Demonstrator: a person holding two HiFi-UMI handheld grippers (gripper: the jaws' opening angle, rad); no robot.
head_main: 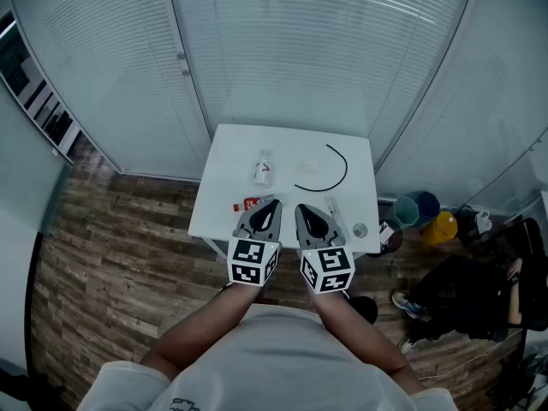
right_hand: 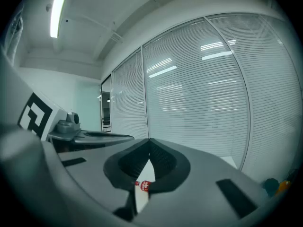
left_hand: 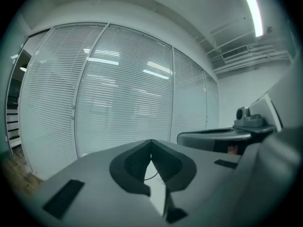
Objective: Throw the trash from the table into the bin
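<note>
Nothing has been cleared yet, by the look of it: every scrap lies on the white tabletop [head_main: 224, 157] and neither tool carries anything.

The left tongs [head_main: 272, 202] are pressed together with nothing between them; their own view shows the tips [left_hand: 151, 148] meeting against the blinds. The right tongs [head_main: 301, 207] are likewise pressed together and empty [right_hand: 149, 146]. Both hover side by side over the tabletop's 6 o'clock edge, aimed roughly level toward 12 o'clock.

The trash is spread out ahead of them:
- A small bottle [head_main: 263, 169] lies near the centre, at about 11 o'clock from the left tongs.
- A loose black cable [head_main: 332, 171] curls at 1 o'clock from the right tongs.
- A red wrapper [head_main: 248, 204] sits just beside the left tongs at their 9 o'clock.
- A thin pale stick-like piece [head_main: 336, 216] and a small round cap [head_main: 360, 229] rest near the 5 o'clock corner, close to the right tongs.

A dark container [head_main: 396, 243] on the floor, just off that corner, is probably the bin, though its inside is too small to read.

So the whole job remains: each piece has to be picked up and dropped into the bin, and the red wrapper or the stick-like piece looks nearest to hand.
</note>
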